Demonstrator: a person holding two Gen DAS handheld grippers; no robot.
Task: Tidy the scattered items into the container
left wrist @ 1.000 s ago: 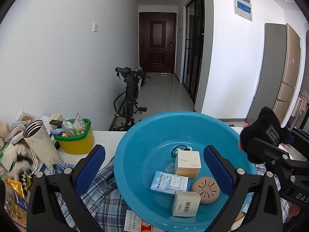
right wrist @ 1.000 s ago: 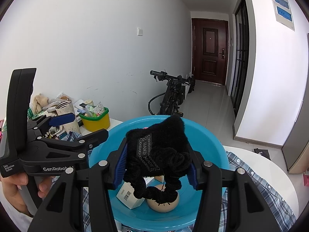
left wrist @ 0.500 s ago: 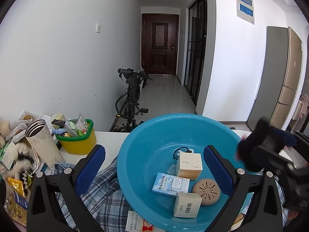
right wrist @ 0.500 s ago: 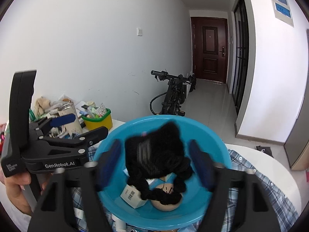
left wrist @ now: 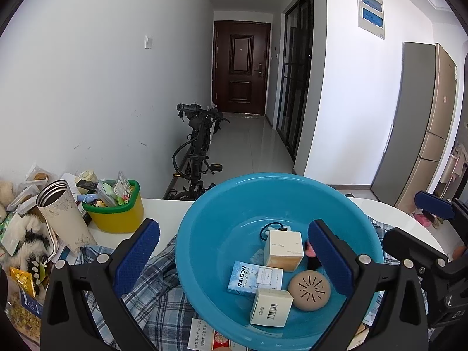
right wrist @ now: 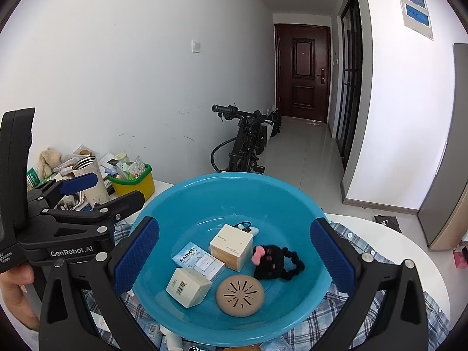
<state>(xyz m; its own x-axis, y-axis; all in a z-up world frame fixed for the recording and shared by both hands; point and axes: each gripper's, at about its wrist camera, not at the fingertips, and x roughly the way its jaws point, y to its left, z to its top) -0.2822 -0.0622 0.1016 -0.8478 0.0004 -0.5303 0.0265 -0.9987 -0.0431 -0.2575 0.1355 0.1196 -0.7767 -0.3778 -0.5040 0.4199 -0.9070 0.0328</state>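
Note:
The blue basin (left wrist: pixel 204 234) (right wrist: pixel 181 201) sits on a plaid shirt on the white table. In it lie a black fuzzy item with a pink bit (right wrist: pixel 272 261), a cream box (right wrist: pixel 231 245), a RAISON box (right wrist: pixel 199 259), a barcoded box (right wrist: pixel 188 286) and a round tan disc (right wrist: pixel 239 294). My right gripper (right wrist: pixel 234 242) hangs over the basin, its jaws opening wide with nothing between them. My left gripper (left wrist: pixel 231 237) is open and empty, also facing the basin. In the left wrist view only the fuzzy item's pink bit (left wrist: pixel 309 250) peeks out behind a finger.
A yellow tub with a green rim (left wrist: pixel 117 219) full of small things and a tall tumbler (left wrist: pixel 61 216) stand left of the basin, beside a pile of packets and plush. The plaid shirt (left wrist: pixel 152 292) spreads under the basin. A bicycle (left wrist: pixel 199 152) leans beyond the table.
My right gripper's jaws spread apart and let go of the black fuzzy item, which fell into the basin beside the cream box. The left gripper stayed where it was.

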